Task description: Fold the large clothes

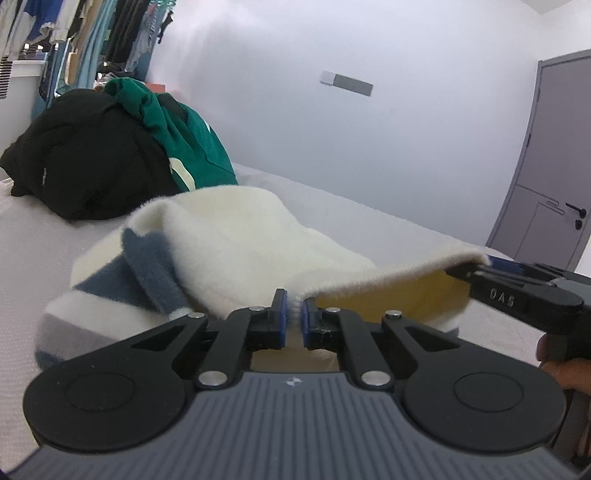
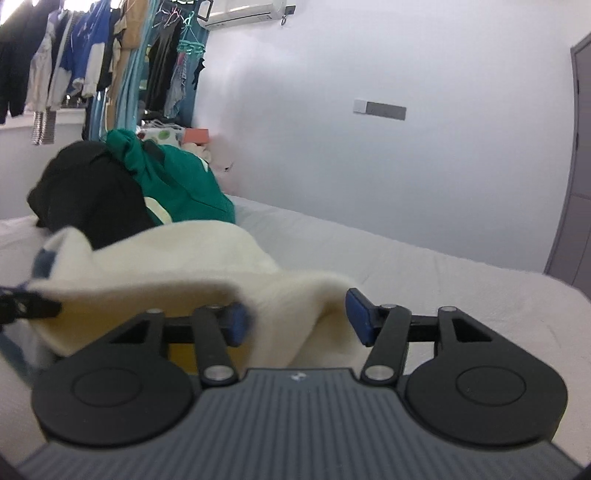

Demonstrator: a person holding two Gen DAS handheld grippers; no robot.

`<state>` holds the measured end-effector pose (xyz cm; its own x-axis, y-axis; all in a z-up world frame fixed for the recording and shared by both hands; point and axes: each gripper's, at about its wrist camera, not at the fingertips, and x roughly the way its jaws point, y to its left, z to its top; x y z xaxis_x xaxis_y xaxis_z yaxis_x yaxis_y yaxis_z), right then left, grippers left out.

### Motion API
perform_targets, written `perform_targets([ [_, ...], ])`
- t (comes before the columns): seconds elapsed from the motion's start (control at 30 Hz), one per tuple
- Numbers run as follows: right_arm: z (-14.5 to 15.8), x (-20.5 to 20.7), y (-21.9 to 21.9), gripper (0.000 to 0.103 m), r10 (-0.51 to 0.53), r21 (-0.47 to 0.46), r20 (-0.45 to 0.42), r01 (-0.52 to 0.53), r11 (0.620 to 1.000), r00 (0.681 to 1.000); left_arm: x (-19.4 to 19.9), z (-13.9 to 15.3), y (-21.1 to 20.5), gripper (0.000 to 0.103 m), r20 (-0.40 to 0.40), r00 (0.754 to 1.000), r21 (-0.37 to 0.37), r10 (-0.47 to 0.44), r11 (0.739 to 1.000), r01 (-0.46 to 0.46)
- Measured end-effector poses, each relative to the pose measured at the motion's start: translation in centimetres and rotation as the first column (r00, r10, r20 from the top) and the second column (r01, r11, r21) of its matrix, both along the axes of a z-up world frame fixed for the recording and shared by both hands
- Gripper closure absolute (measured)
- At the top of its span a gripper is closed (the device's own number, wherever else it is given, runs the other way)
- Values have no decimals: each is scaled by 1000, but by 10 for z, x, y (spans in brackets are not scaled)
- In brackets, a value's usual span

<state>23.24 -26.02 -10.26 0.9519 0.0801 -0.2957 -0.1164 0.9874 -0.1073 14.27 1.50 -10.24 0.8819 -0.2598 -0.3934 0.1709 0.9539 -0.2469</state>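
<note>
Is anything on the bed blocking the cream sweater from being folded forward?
Nothing visible directly ahead: the white bed is bare beyond the cream sweater. The black garment and green garment are piled further back to the left, behind it.

text: "DAS" | on: side of right gripper [image 1: 517,291] | seen in: left wrist view | other readable text: none

A: Background, taking the bed [image 2: 424,266] as reference?
B: White wall [image 1: 369,147] behind it, bearing a grey switch plate [image 2: 380,109]. Grey door [image 1: 554,166] at the bed's right end.
A: Left end?
B: Hanging clothes [image 2: 74,62] on a rail beyond it; air conditioner [image 2: 247,11] high above.
</note>
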Motion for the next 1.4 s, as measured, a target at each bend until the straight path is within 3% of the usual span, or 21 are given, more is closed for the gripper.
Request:
perform_targets([
  [0.03, 0, 1, -1, 80, 17, 21, -14, -16, 1000, 1000, 3, -2, -1, 93, -6, 1000, 7, -2, 1000, 2],
  [0.13, 1, 1, -1, 84, 38, 33, -20, -37, 999, 999, 6, -7, -8, 92, -10, 1000, 54, 5, 999, -5],
  [0.17, 2, 0, 1, 86, 45, 27, -12, -45, 999, 999, 7, -8, -9, 87, -15, 1000, 70, 11, 998, -10],
  [0.27, 5, -4, 3, 89, 73, 44, -3, -73, 996, 997, 14, -14, -16, 55, -40, 999, 106, 4, 994, 1],
  [0.47, 7, -15, 8, 89, 99, 57, 7, -99, 993, 995, 27, -28, -41, 48, -1, 999, 263, 35, 964, -33],
  [0.6, 6, -19, 5, 89, 90, 82, 3, -90, 993, 996, 41, -37, -44, 48, 2, 995, 318, 97, 944, -93],
  [0.73, 2, -18, 5, 90, 65, 68, 7, -65, 996, 998, 53, -37, -30, 48, -16, 985, 294, 174, 942, -161],
  [0.93, -11, -8, 7, 90, 15, 38, -50, -13, 999, 999, 64, -39, 8, 43, -99, 962, 125, 255, 962, -242],
  [1.13, -38, 6, 12, 89, -34, 11, -154, 36, 999, 987, 67, -37, 11, 44, -86, 964, 100, 253, 964, -245],
  [1.27, -46, 11, 9, 89, -55, 38, -192, 63, 997, 980, 63, -35, 10, 58, -76, 970, 87, 229, 971, -222],
  [1.4, -43, 2, 8, 90, -74, 61, -170, 85, 994, 983, 47, -29, 7, 73, -41, 976, 70, 213, 975, -210],
])
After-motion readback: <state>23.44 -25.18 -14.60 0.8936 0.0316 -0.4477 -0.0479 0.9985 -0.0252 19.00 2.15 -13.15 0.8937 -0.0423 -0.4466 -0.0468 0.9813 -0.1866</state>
